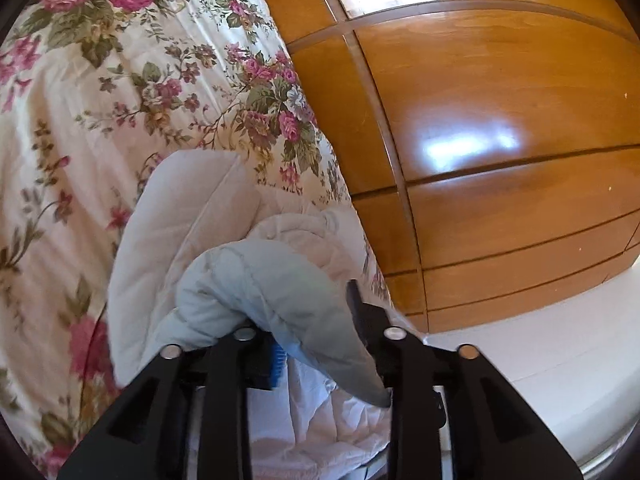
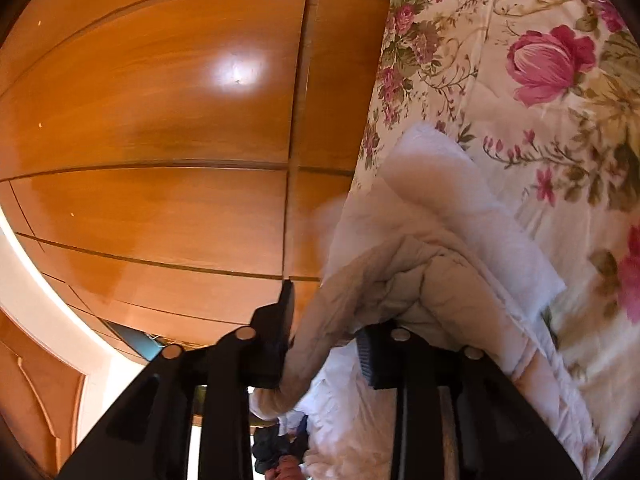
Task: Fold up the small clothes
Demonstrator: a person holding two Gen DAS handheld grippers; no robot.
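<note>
A small pale padded garment (image 1: 192,216) lies bunched on the floral bedspread (image 1: 80,100), at the bed's edge. In the left wrist view a fold of it hangs over the blue-padded finger (image 1: 278,360) and slopes down to the other finger. My left gripper (image 1: 316,320) stands open, with a clear gap between its pads and cloth loose in that gap. In the right wrist view the same garment (image 2: 440,208) drapes across my right gripper (image 2: 326,312). Its jaws are apart too, and a fold hangs loosely between them. The fingertips under the cloth are hidden.
A glossy wooden wardrobe (image 1: 500,120) stands close beside the bed, also filling the left of the right wrist view as wardrobe (image 2: 160,120). Pale floor (image 1: 540,360) shows below it. White bedding (image 1: 320,420) hangs under the garment.
</note>
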